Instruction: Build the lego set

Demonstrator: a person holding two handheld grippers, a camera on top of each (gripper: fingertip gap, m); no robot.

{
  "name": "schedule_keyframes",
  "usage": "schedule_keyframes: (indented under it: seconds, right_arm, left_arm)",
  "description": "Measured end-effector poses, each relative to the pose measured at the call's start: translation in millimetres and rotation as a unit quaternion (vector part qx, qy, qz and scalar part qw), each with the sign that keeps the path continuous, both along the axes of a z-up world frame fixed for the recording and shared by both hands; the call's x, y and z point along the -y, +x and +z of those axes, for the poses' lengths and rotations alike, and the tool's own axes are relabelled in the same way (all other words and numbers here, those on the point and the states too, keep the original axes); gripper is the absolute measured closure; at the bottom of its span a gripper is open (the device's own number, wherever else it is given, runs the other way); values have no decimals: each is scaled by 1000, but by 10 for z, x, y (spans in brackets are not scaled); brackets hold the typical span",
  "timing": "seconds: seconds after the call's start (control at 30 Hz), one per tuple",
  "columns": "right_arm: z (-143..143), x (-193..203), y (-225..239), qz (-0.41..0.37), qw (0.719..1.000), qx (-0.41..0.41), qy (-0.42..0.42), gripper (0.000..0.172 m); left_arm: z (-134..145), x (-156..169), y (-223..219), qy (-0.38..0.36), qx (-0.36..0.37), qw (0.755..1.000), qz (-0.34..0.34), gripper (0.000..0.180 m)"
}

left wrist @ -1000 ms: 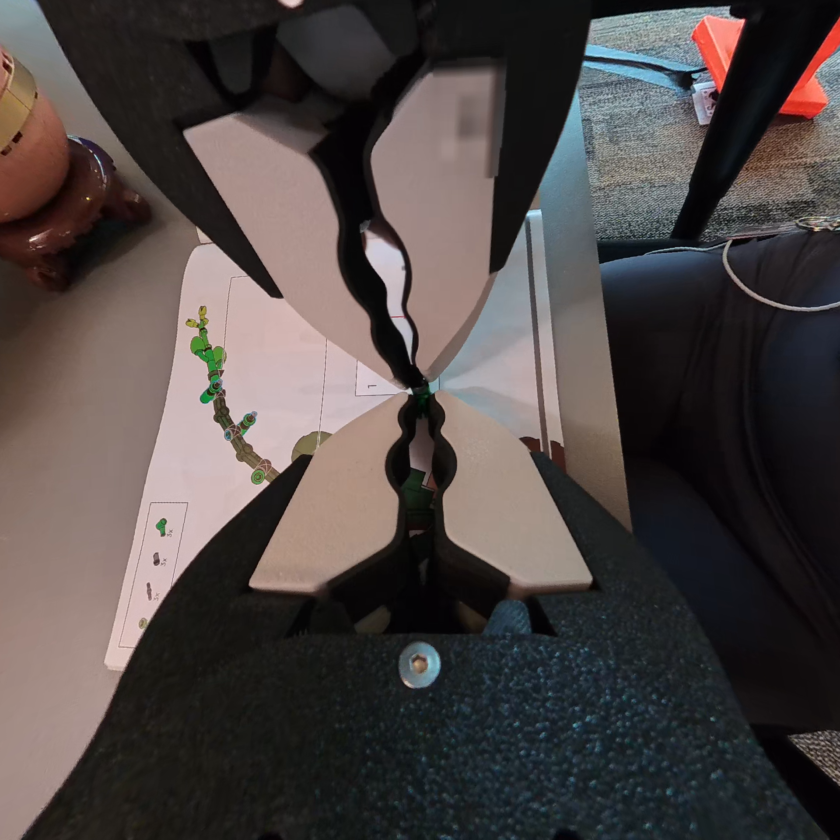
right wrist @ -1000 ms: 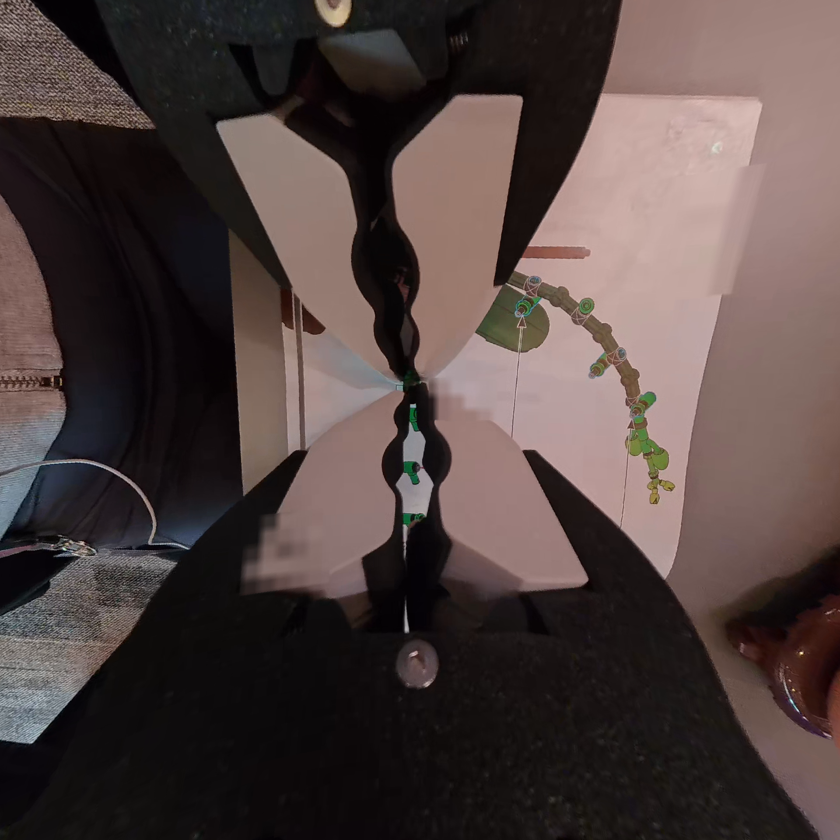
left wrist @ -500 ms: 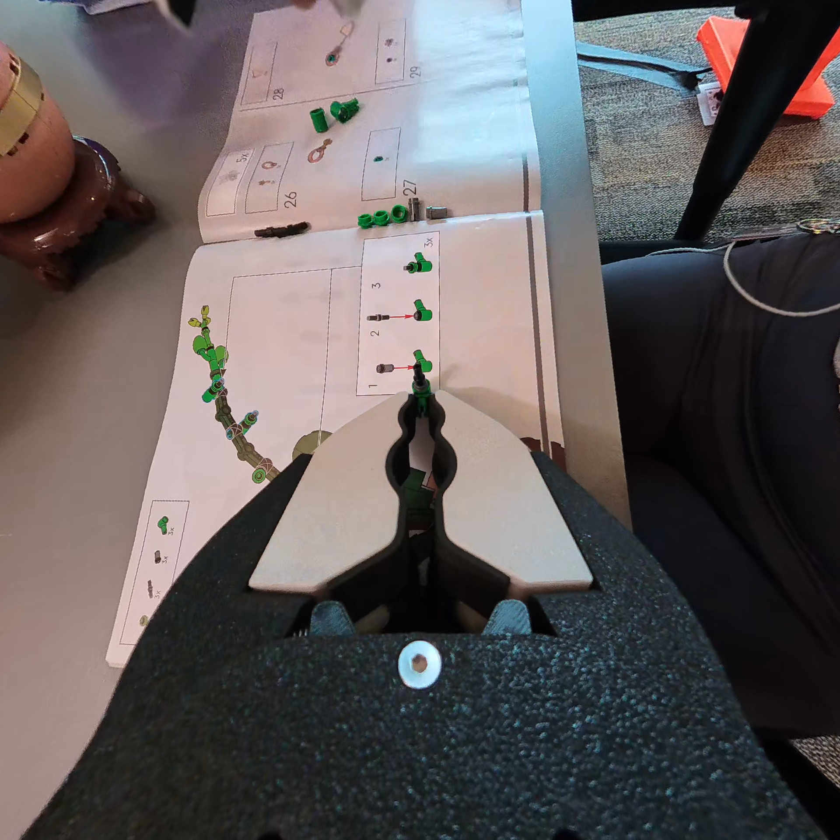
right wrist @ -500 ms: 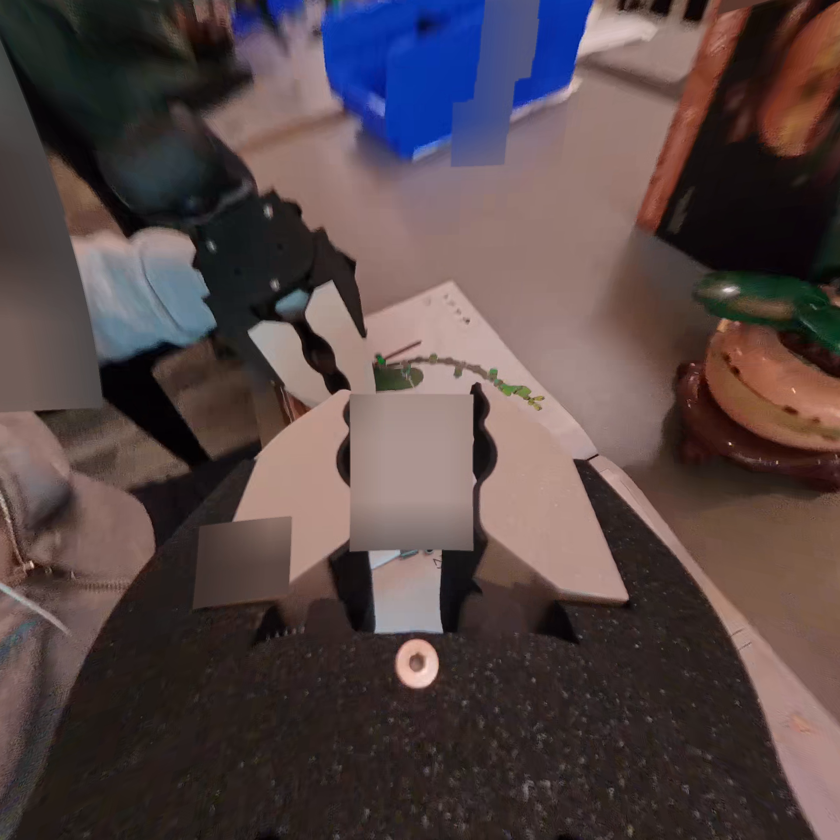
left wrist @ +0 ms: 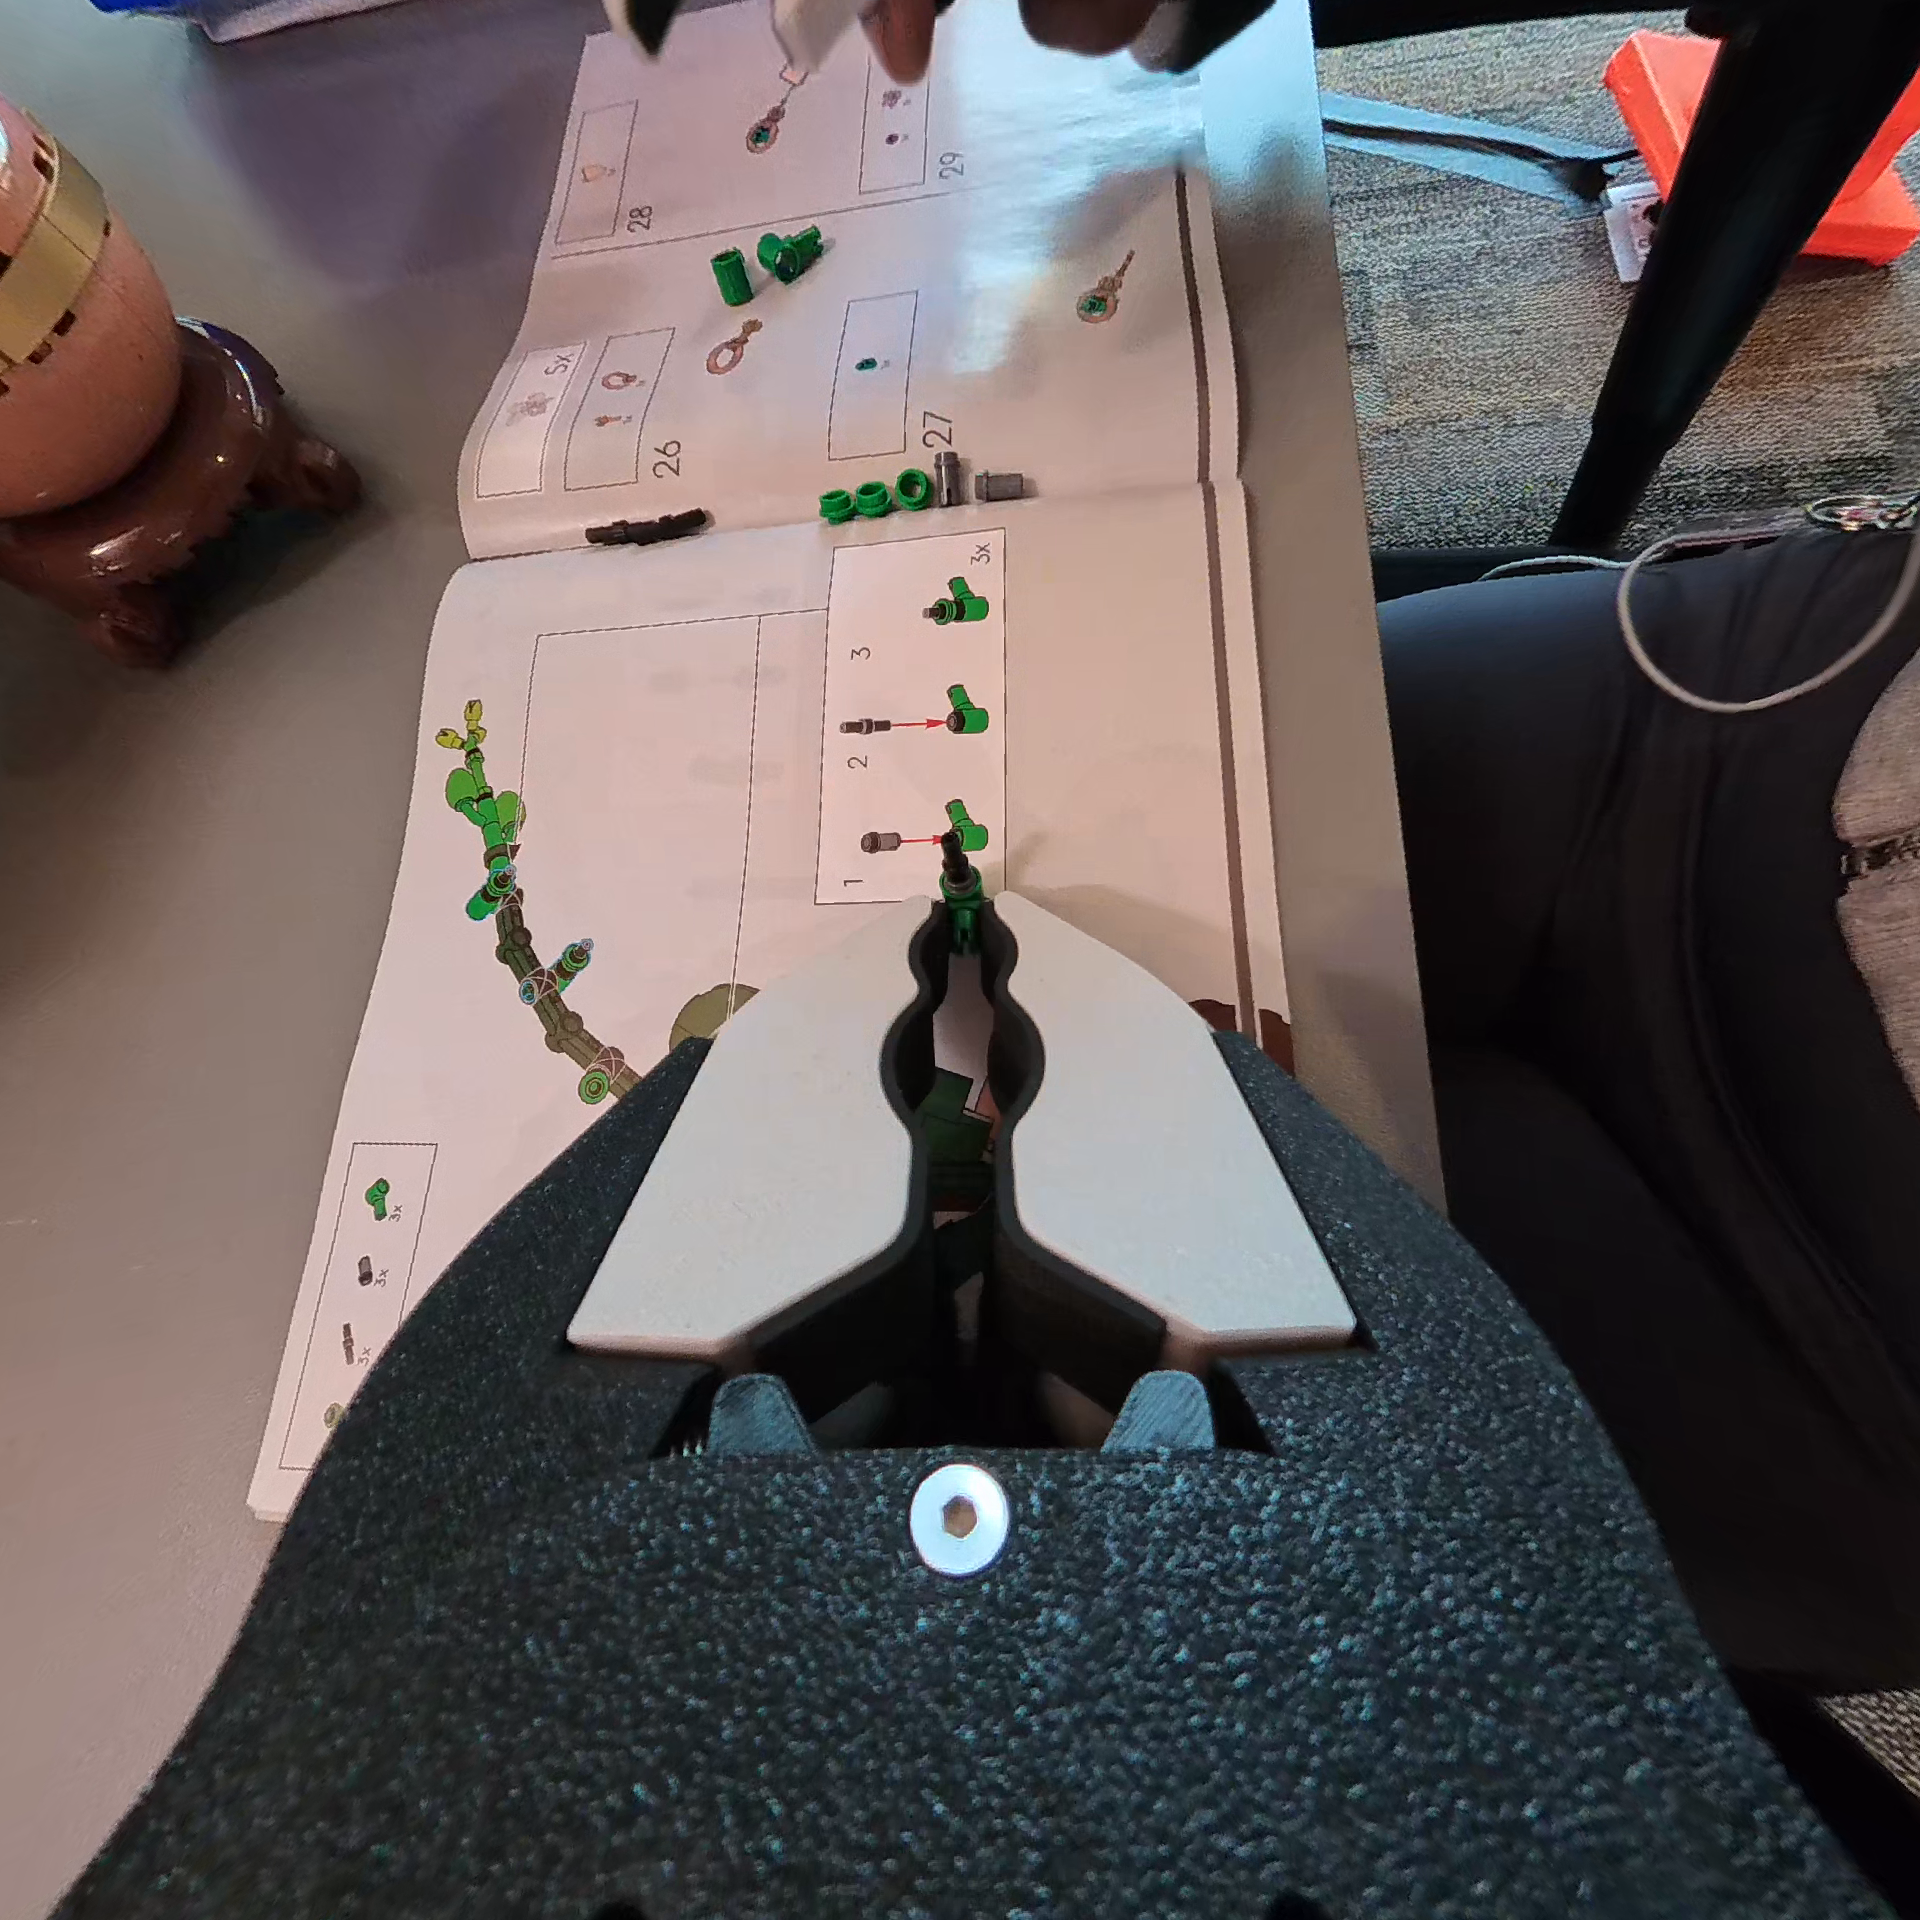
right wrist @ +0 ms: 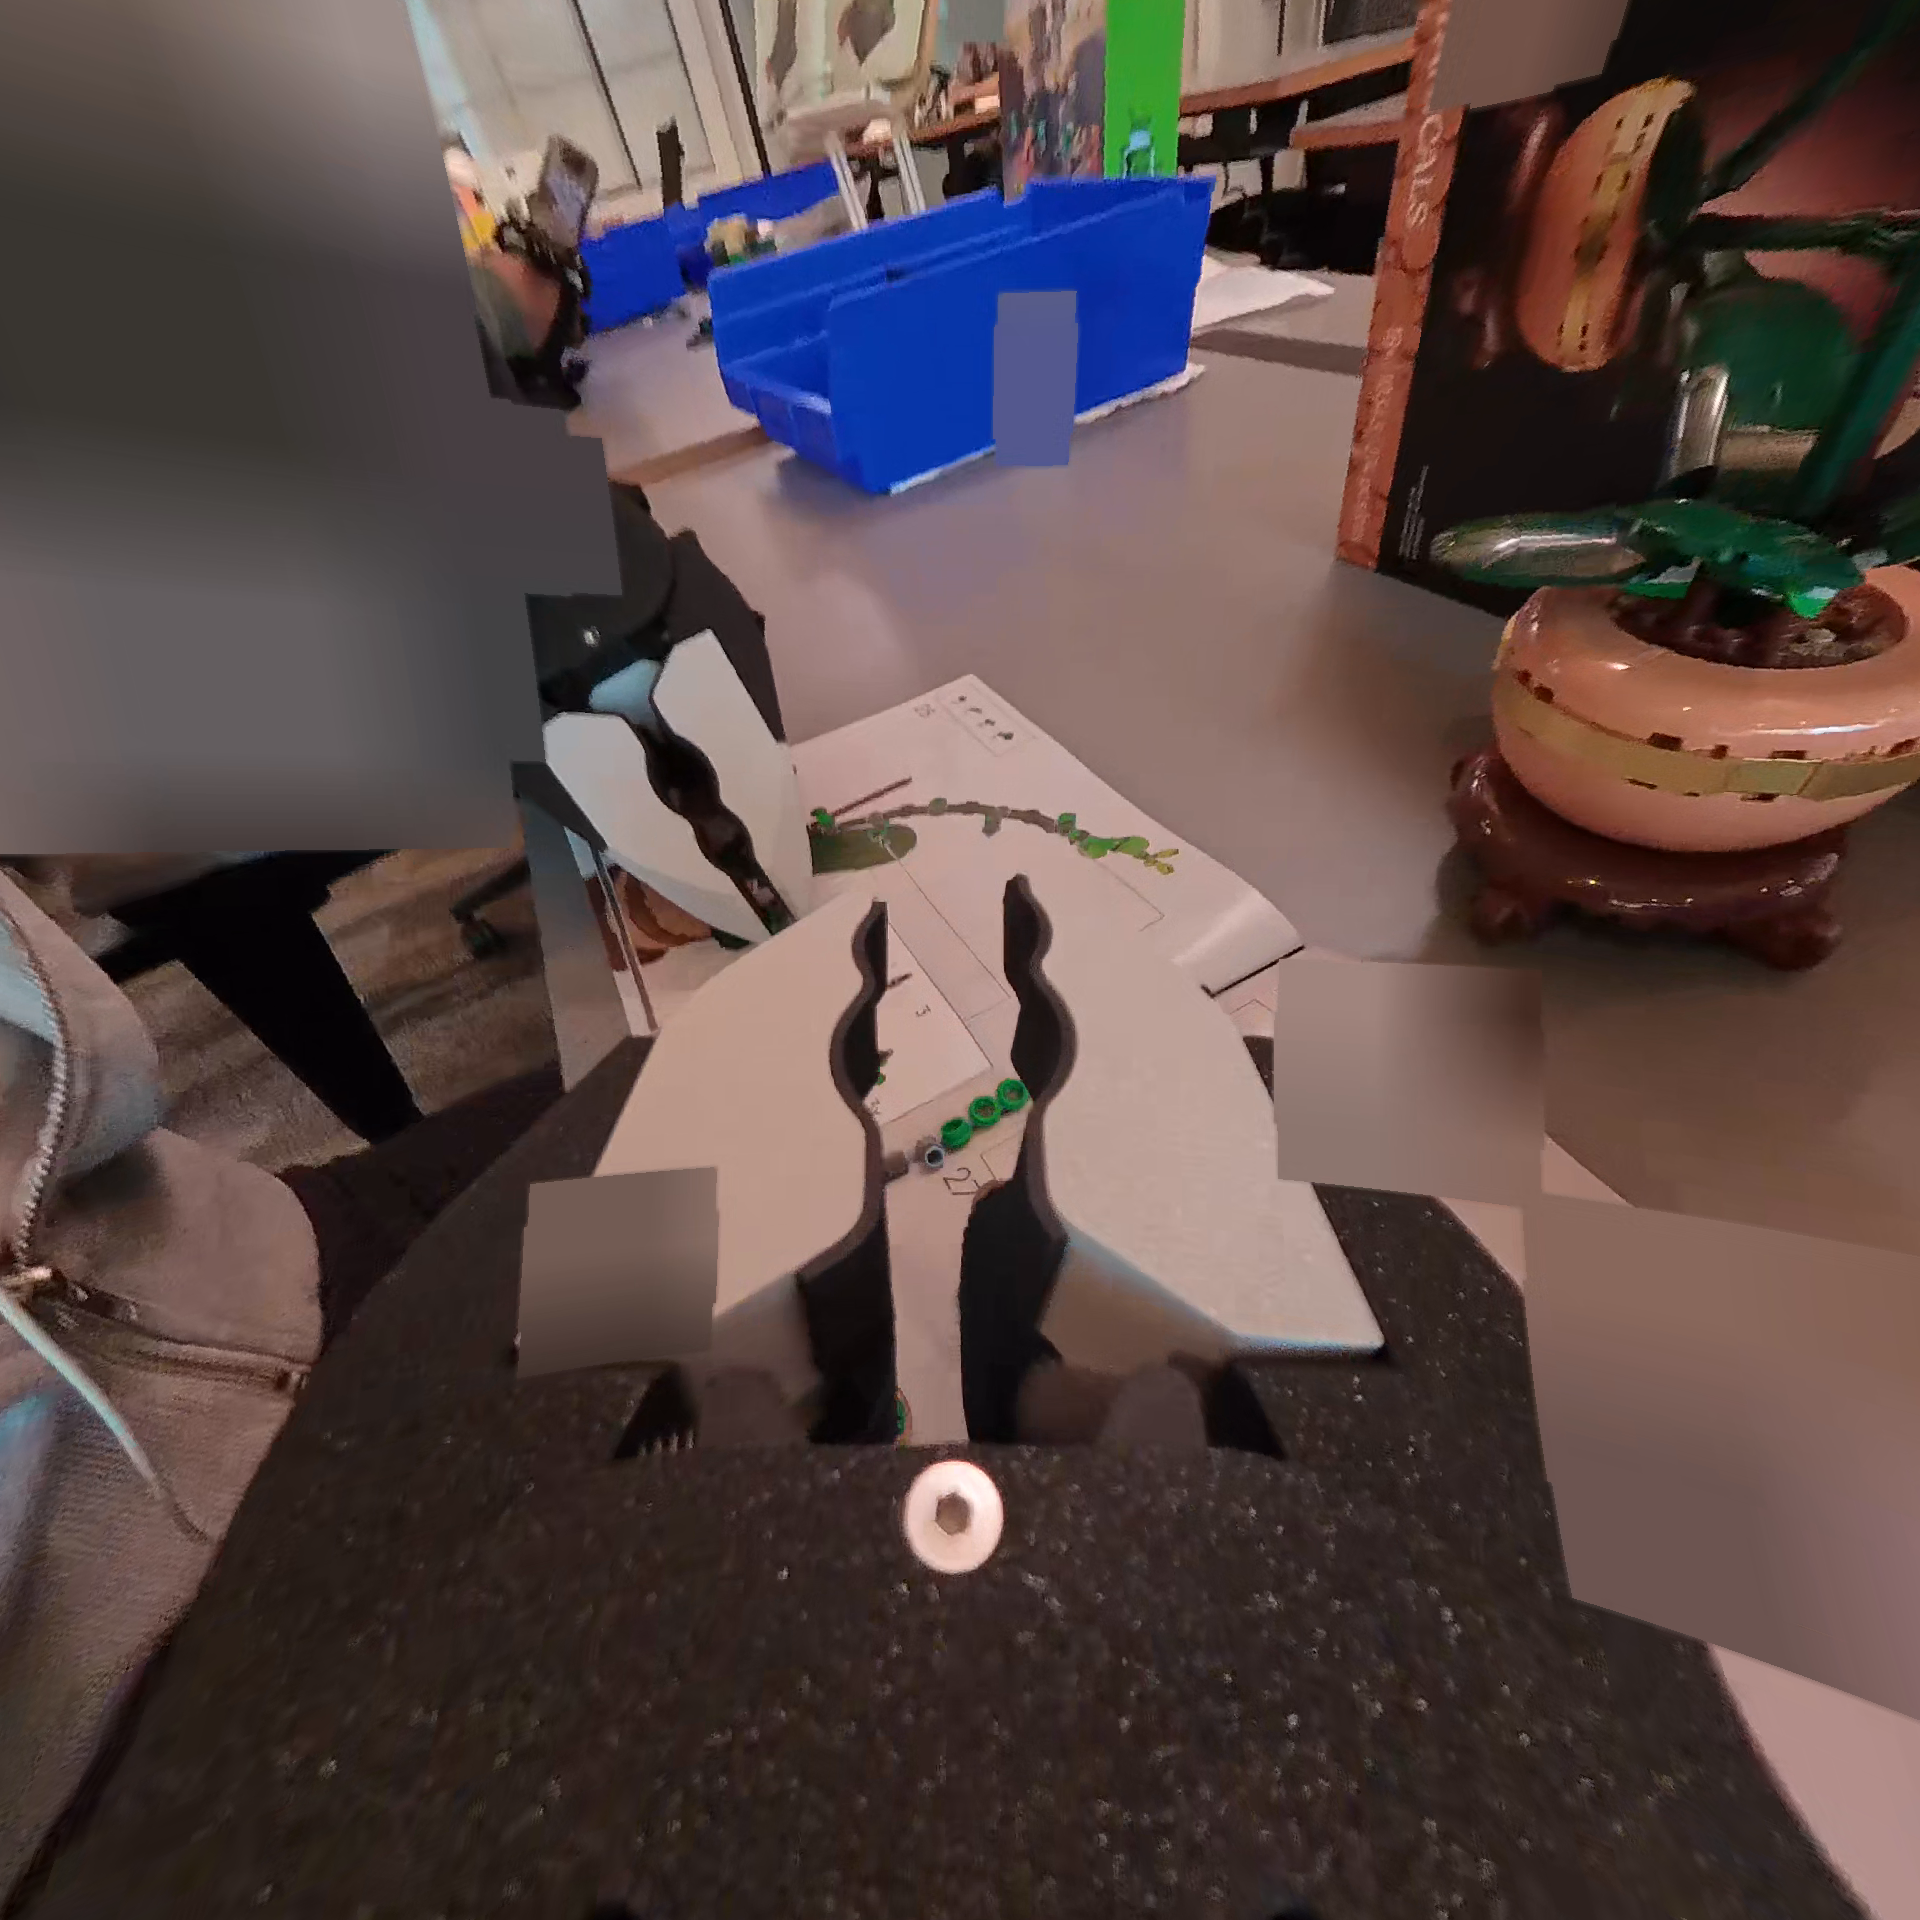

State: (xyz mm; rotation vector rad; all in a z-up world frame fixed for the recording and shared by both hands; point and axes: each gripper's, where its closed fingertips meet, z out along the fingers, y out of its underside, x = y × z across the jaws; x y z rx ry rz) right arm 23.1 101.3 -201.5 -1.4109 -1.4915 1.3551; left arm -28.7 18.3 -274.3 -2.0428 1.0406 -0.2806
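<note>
Green connector piece [left wrist: 958, 902] with a black pin pointing forward is pinched at the fingertips of the left gripper [left wrist: 961, 914], above the open booklet [left wrist: 644, 727]. Right gripper [right wrist: 945, 920] stands open and empty, above the loose green rings [right wrist: 982, 1112] along the booklet's fold.

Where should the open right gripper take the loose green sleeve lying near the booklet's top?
Probably across the round barrel of the green sleeve, from above. It lies on its side on the booklet, with a green connector close beside it, so fingers should close on the curved sides.
</note>
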Motion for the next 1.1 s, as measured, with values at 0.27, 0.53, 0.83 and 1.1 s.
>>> schedule_keyframes:
  seconds: [0.27, 0.53, 0.83, 1.1]
  right_arm:
    - [-182, 72, -19, 15, 997, 33, 74, 151]
    - [-228, 95, 4, 27, 995, 50, 82, 155]
    - [-439, 3, 167, 25, 982, 163, 95, 166]
    - [-658, 44, 172, 33, 968, 237, 73, 162]
  left_arm:
    - [-1, 6, 7, -1, 1, 1000, -1, 175]
    - [1, 4, 0, -3, 2, 1000, -3, 175]
    - [-3, -10, -2, -4, 3, 1000, -3, 175]
    - [-9, -21, -3, -4, 3, 1000, -3, 175]
